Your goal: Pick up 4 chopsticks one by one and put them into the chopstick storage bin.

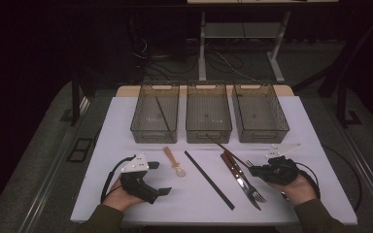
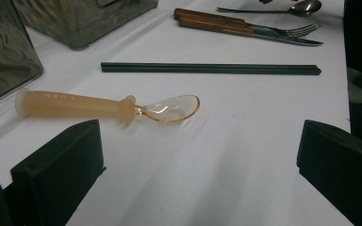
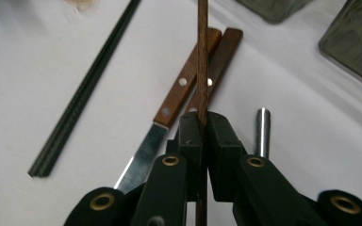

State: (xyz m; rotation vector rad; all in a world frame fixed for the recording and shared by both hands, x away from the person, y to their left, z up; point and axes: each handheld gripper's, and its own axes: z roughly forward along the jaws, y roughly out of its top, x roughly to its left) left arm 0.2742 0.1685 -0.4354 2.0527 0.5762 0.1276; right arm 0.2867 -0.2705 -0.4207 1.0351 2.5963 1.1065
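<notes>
Clamping one brown wooden chopstick (image 3: pixel 202 56), my right gripper (image 3: pixel 201 123) has its jaws pressed tight on the stick, which runs above the wood-handled knife (image 3: pixel 181 89) and fork (image 1: pixel 255 190). My left gripper (image 1: pixel 159 178) sits spread wide, holding nothing, just short of one amber spoon (image 2: pixel 108 106) embossed "LUSN". Beyond the spoon lie one black chopstick pair (image 2: pixel 210 68) and three grey bins (image 1: pixel 209 114).

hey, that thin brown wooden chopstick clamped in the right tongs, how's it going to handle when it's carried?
The wooden chopstick looks stiff and light. Held near one end by the right tongs, its long free length may swing or pivot. It is narrow, so it could slip.
</notes>
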